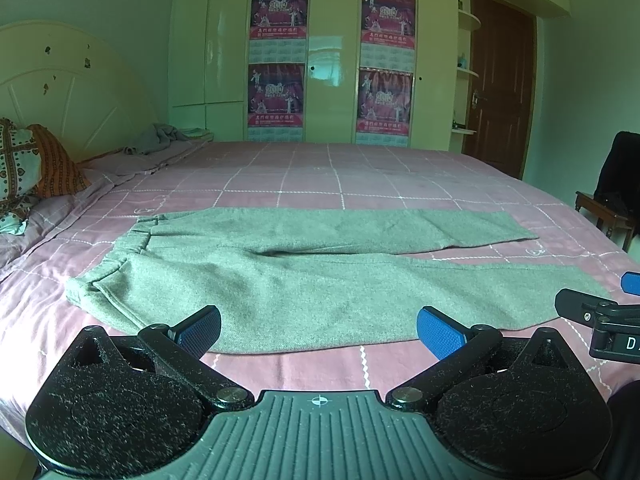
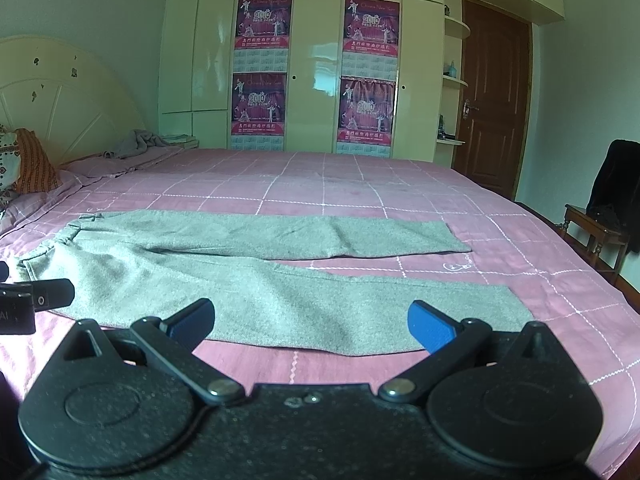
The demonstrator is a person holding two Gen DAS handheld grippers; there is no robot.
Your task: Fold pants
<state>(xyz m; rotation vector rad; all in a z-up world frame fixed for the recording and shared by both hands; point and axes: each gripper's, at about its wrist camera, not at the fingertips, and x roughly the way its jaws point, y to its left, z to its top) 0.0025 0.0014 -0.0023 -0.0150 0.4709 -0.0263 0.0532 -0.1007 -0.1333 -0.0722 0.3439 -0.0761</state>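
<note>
Pants (image 1: 304, 280) lie spread flat across the near half of the bed (image 1: 360, 176), waistband toward the headboard end and both legs running out toward the foot, the near leg's long edge close to the bed's near edge. The two legs sit side by side, touching near the crotch and parting slightly toward the hems; no fold shows anywhere in the grey cloth. You hold the left tongs (image 1: 319, 330) just short of that near edge, about level with the hip and thigh, blue pads spread wide with nothing between them. Your right tongs (image 2: 310, 326) hover further toward the foot, over the lower part of the near leg, likewise spread wide and empty. Neither pair touches the fabric as far as the views show. By the look of it, the task stands at its very start: the garment is laid out and smoothed, and every fold is left to do, most likely beginning with bringing one leg over onto the other.
</note>
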